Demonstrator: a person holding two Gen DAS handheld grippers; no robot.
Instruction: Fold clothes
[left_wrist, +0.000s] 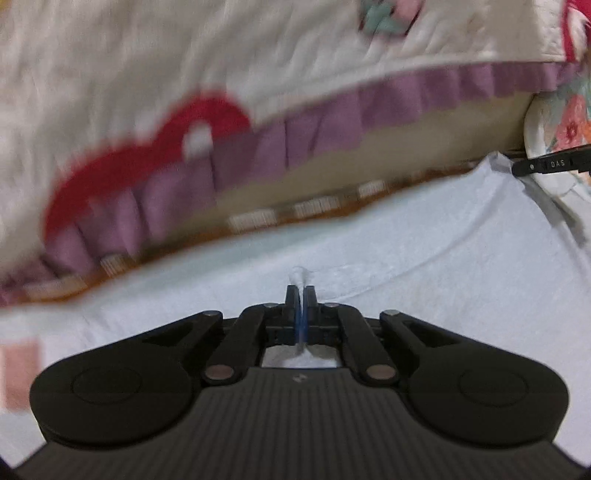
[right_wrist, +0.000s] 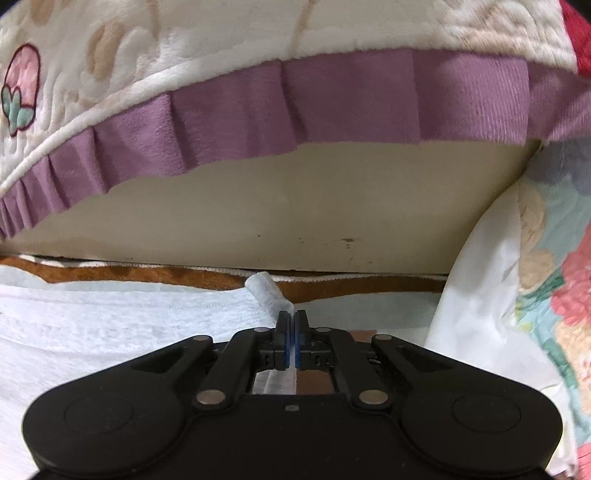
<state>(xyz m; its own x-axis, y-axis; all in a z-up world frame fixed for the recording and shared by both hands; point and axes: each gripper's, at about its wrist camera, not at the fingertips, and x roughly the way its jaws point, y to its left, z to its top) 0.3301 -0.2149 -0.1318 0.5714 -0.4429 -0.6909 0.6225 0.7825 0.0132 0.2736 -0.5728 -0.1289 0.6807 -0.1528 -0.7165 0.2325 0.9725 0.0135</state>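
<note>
Left gripper (left_wrist: 301, 291): jaws pinching a tuft of the pale blue garment (left_wrist: 406, 240), which lies spread flat across the brown rug (right_wrist: 184, 275) by the bed skirt (right_wrist: 332, 99). Right gripper (right_wrist: 291, 317): jaws pinching the garment's edge, a corner strip poking up past the tips. I read this as mid-fold, both grips set. Next move needs both lifting evenly so the cloth stays taut.
</note>
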